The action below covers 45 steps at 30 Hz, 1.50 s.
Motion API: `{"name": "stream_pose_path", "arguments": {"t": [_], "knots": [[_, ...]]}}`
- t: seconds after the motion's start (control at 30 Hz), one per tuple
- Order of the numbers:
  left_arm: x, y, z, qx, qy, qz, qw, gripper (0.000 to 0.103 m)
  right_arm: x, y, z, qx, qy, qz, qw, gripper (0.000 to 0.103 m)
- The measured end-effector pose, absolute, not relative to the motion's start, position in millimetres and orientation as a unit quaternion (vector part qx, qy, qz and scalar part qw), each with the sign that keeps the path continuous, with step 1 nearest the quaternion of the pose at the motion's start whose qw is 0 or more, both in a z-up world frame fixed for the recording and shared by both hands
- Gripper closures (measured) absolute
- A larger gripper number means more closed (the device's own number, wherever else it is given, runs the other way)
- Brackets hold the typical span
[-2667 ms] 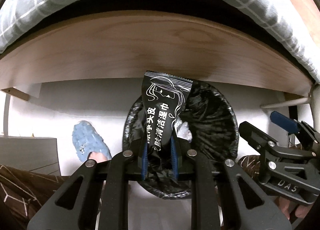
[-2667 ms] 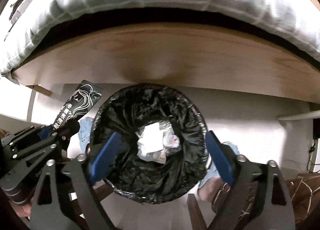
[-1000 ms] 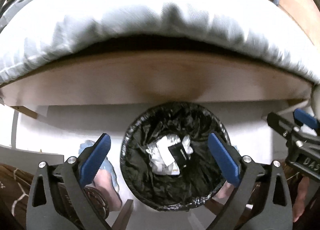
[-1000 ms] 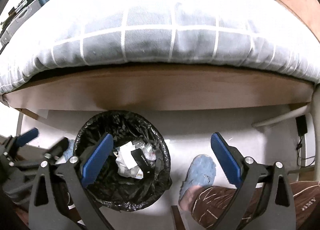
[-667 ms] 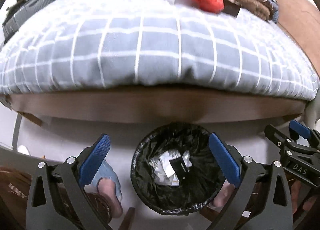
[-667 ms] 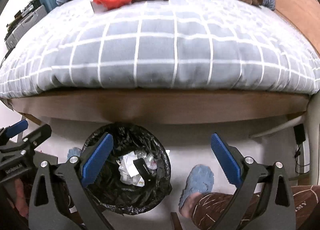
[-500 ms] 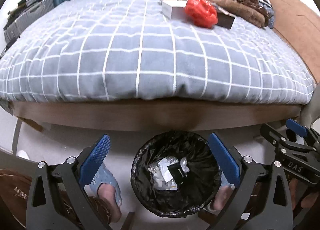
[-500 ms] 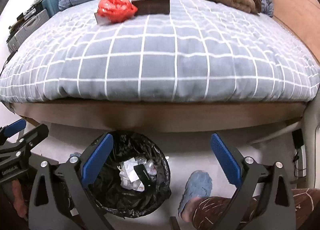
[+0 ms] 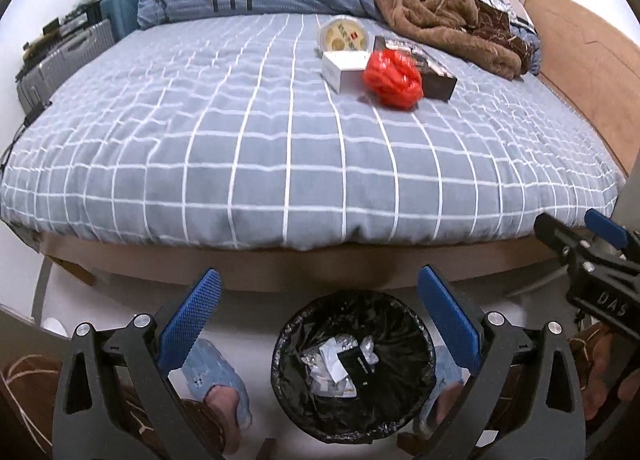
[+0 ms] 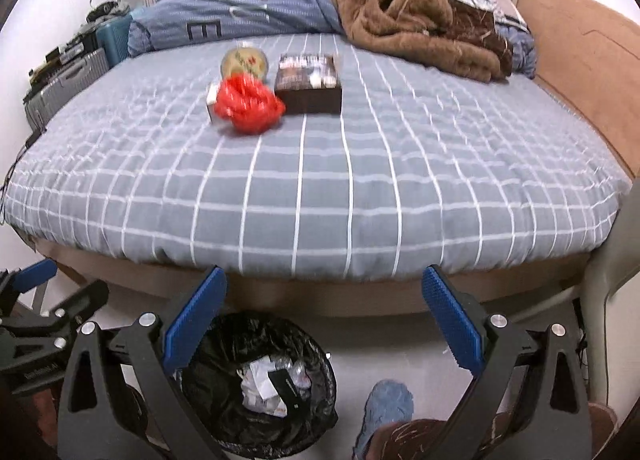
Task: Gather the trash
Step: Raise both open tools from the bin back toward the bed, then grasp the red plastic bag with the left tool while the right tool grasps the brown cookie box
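1. The red plastic bag could slip out of the jaws, because it is soft, crumpled and thin. I think a weak pinch would only catch a fold of it.
2. The bag lies on the bed, touching the white box and the dark box. A careless grab could push those boxes or catch the bed sheet too.
3. The round tub sits just behind the white box. It could get knocked over by a long reach.
4. The trash is far across the bed, so the reach is long. A thing could fall on the floor on the way back to the bin.
5. The trash bin stands on the floor by the bed, between the person's blue slippers. It has a black liner with paper scraps and a black wrapper inside.
6. The left gripper is low, above the bin, and points over the bed. Its jaws are wide apart and hold nothing.
7. The right gripper is beside it, to the right of the bin. Its jaws are wide apart and empty too.
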<state>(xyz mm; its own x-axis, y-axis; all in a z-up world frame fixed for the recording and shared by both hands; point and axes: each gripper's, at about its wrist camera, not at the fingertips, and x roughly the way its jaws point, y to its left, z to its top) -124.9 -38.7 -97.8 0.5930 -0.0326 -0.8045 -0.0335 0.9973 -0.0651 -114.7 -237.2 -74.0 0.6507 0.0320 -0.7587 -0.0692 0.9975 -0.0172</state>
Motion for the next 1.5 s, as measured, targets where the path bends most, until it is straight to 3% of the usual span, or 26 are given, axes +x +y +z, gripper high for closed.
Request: {"name": "stream_pose_path", "arguments": {"t": [0.6, 0.93, 1.5], "knots": [[-86, -42, -59, -0.021, 0.422, -0.001, 0.907, 0.006, -68, -241, -18, -0.031, 0.364, 0.023, 0.930, 0.009], [-21, -44, -36, -0.049, 0.412, -0.017, 0.910, 0.006, -9, -255, -9, -0.023, 0.357, 0.017, 0.933, 0.009], [97, -100, -95, -0.040, 0.455, -0.037, 0.889, 0.006, 127, -289, -46, -0.001, 0.405, 0.010, 0.914, 0.009]]}}
